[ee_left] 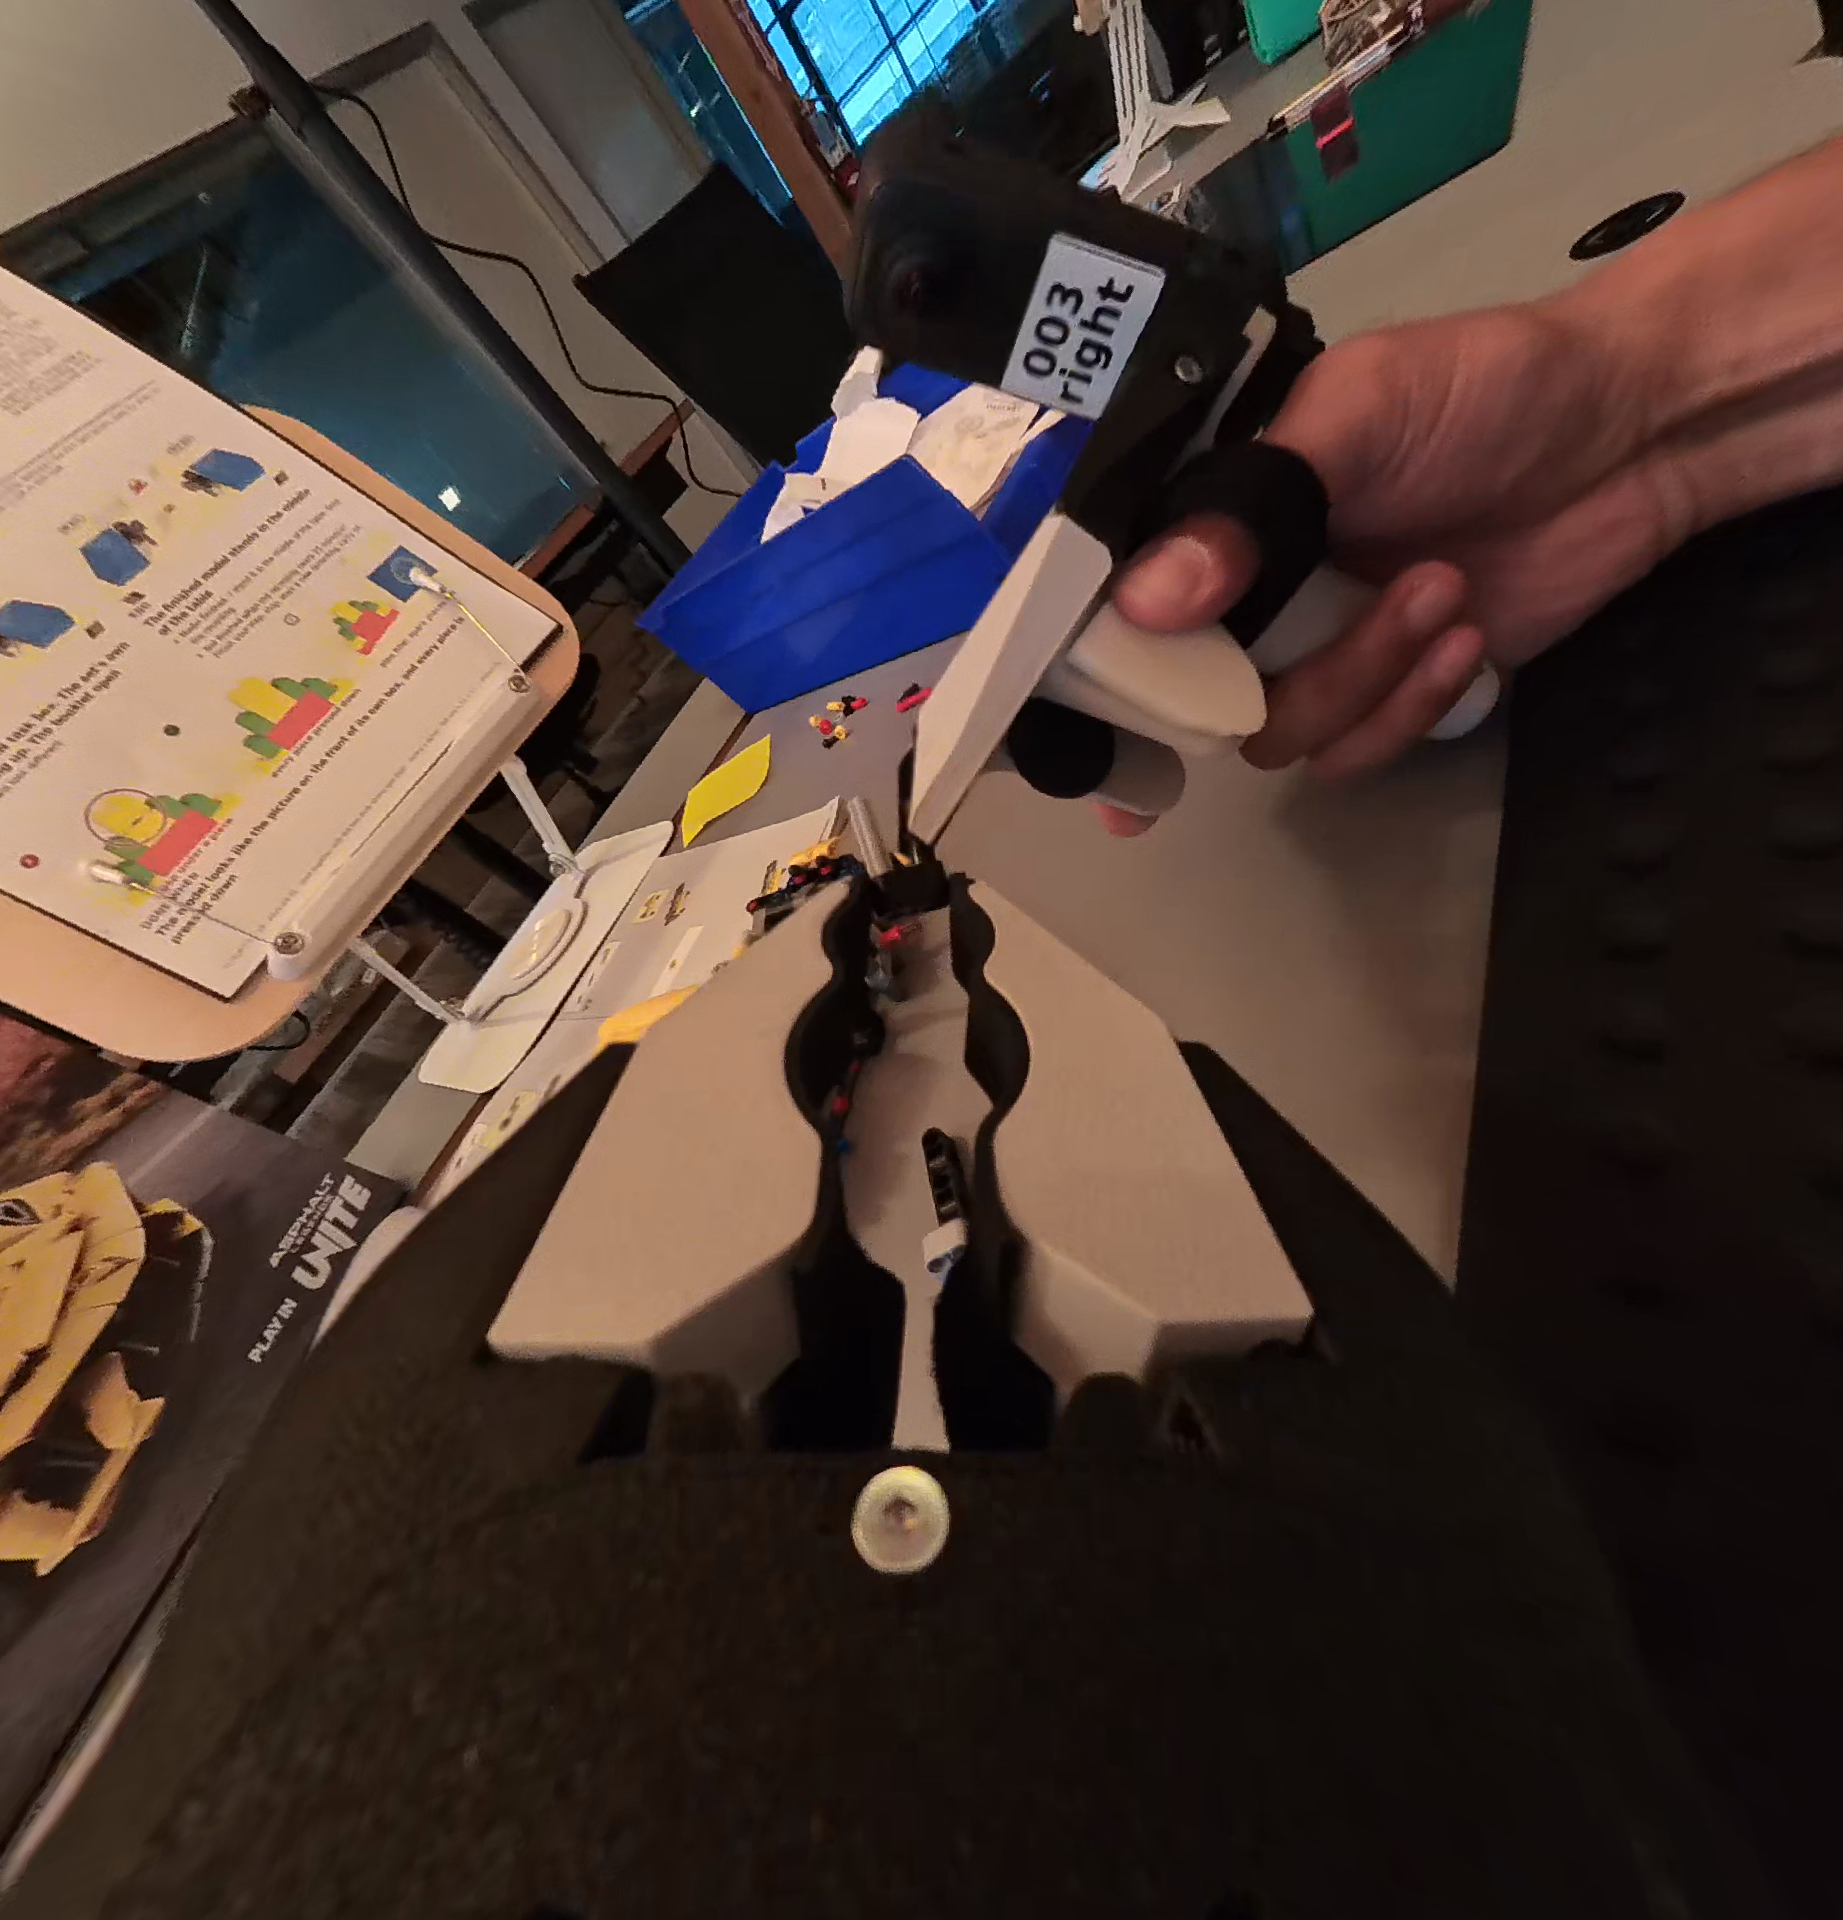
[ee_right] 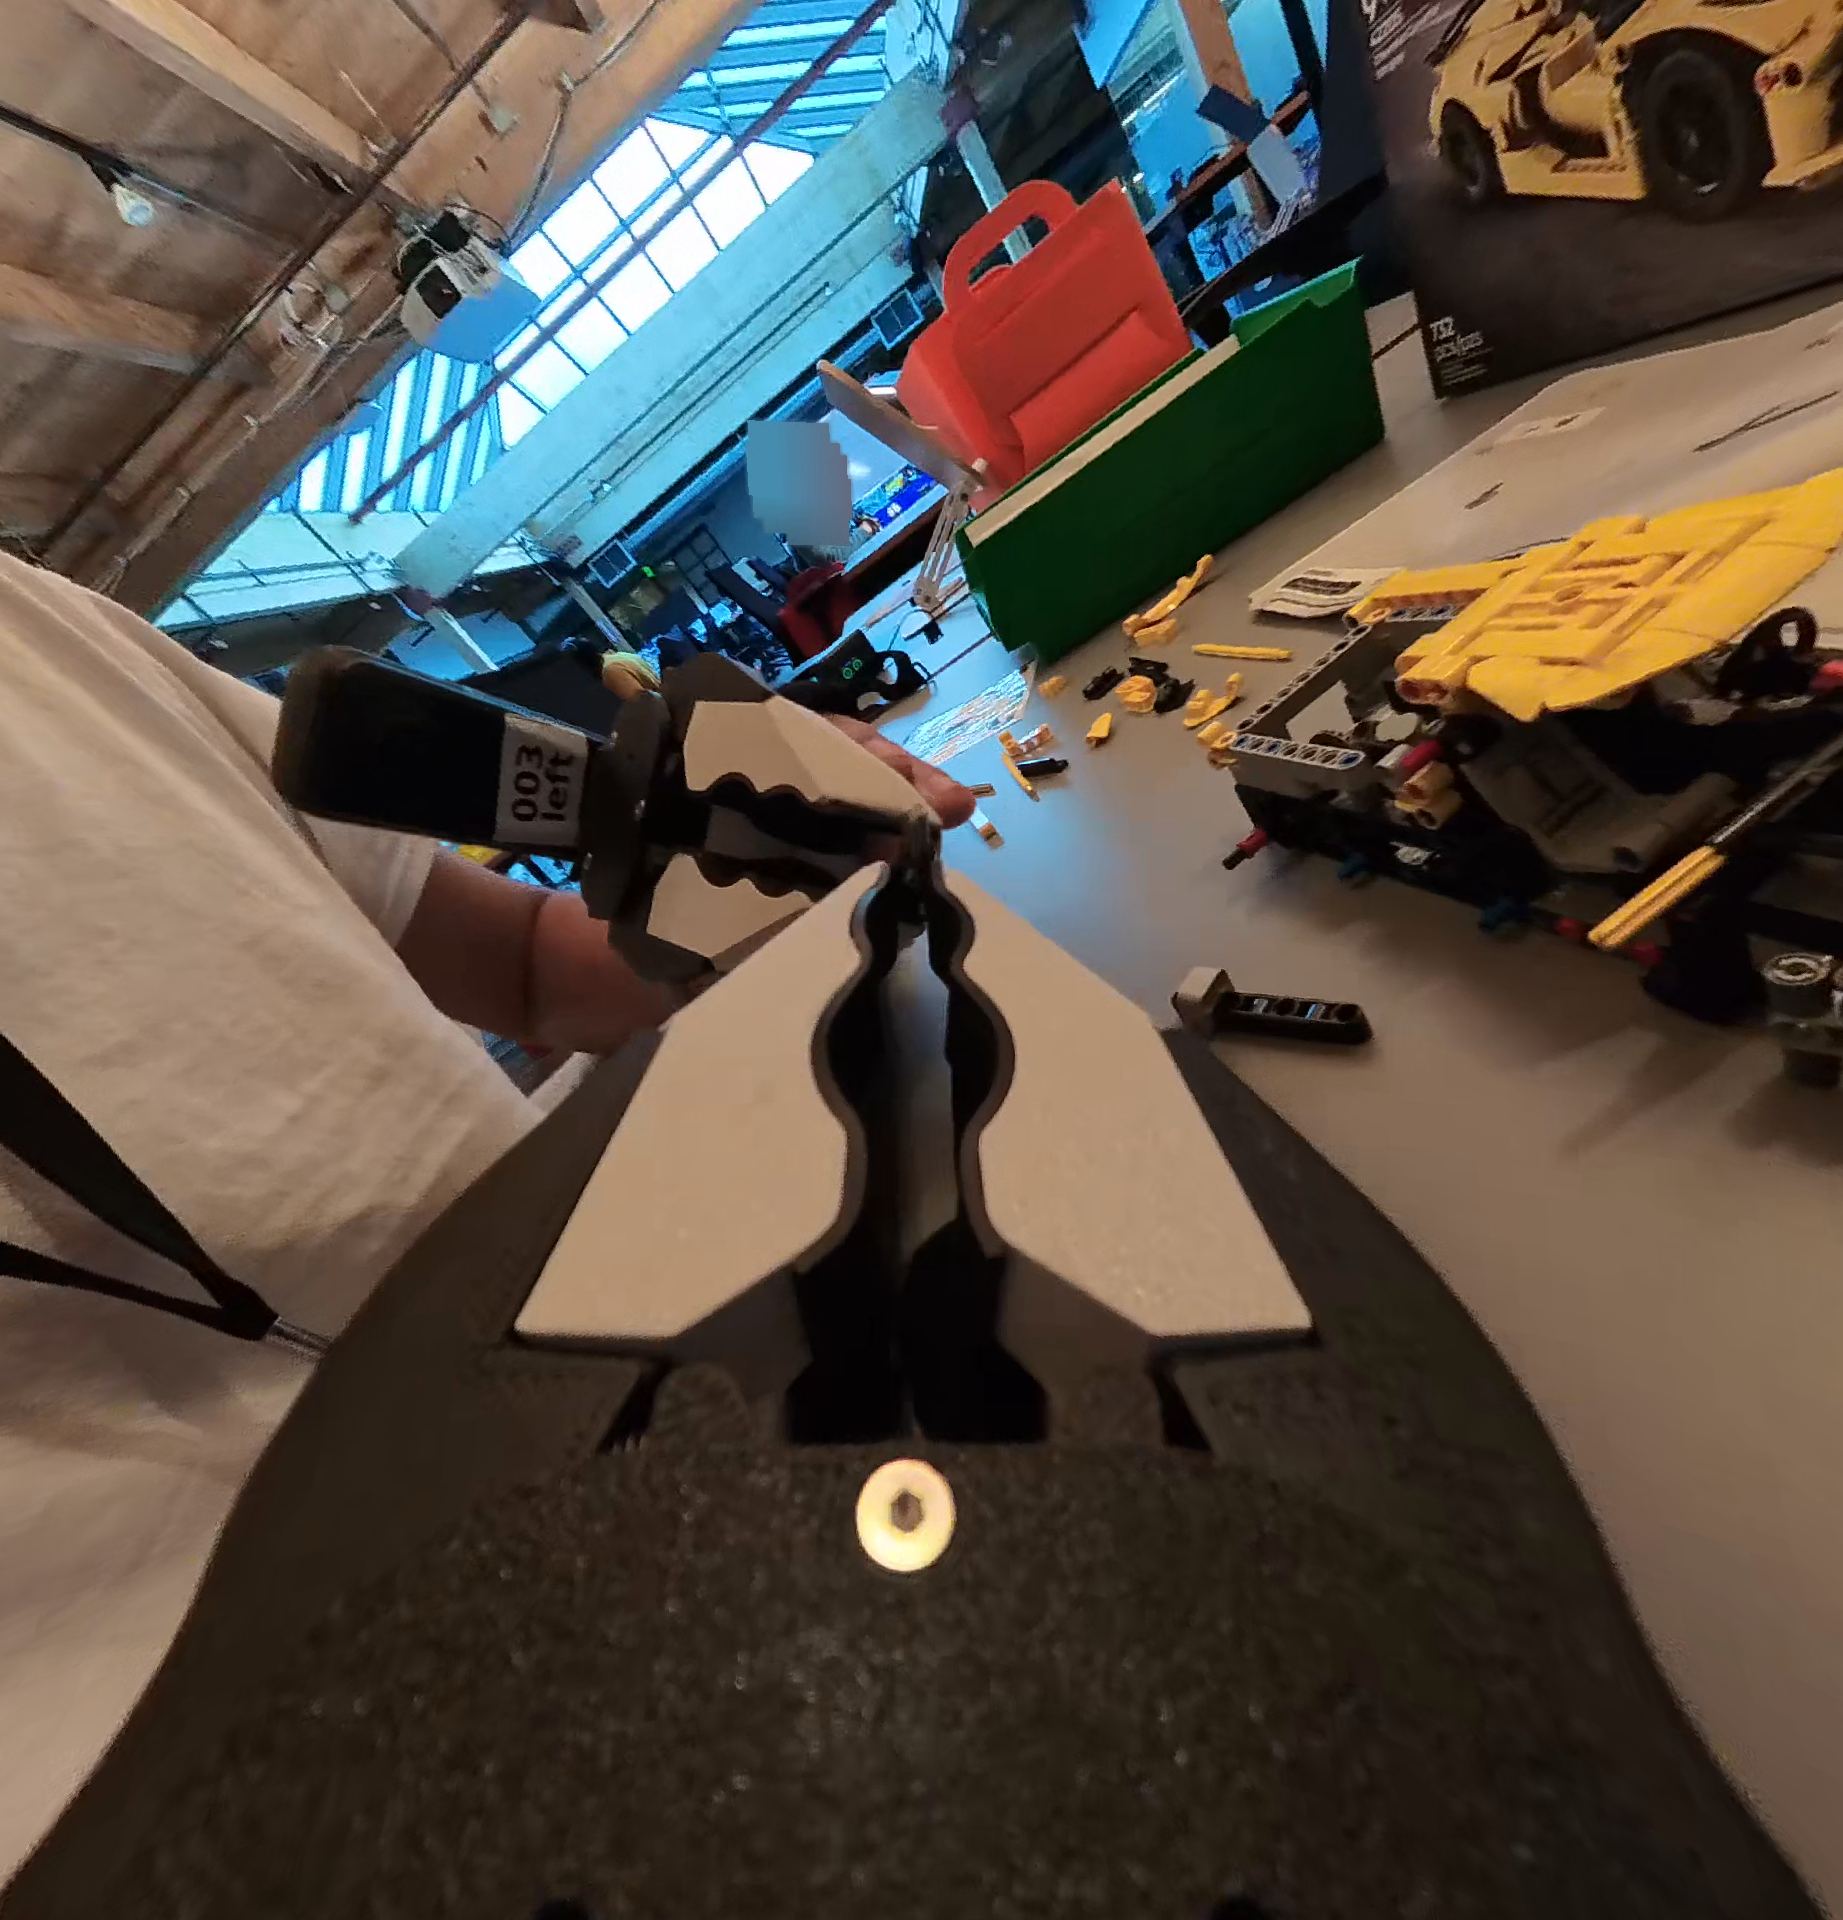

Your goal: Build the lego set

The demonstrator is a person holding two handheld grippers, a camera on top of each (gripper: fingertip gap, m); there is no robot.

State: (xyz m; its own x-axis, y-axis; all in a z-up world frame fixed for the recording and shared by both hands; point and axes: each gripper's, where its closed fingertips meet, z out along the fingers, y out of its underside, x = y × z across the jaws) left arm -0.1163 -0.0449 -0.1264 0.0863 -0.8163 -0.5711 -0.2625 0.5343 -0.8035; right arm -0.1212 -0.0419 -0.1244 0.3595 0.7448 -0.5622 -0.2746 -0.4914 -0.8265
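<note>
A small dark piece (ee_right: 915, 902) at the meeting gripper tips, frame centre, is too small to identify. The yellow model car (ee_right: 1582, 727) runs off the right edge; the instruction sheet (ee_left: 169, 582) off the left.

Car model (ee_right: 1582, 748): on the table (ee_right: 1519, 1247), right of the loose pieces (ee_right: 1156, 686).
Beam (ee_right: 1275, 1013): before the model, apart.
Bin (ee_right: 1187, 499): behind the pieces.
Box (ee_right: 1623, 156): behind the model.
Gripper tips: met above the table's near edge.
</note>
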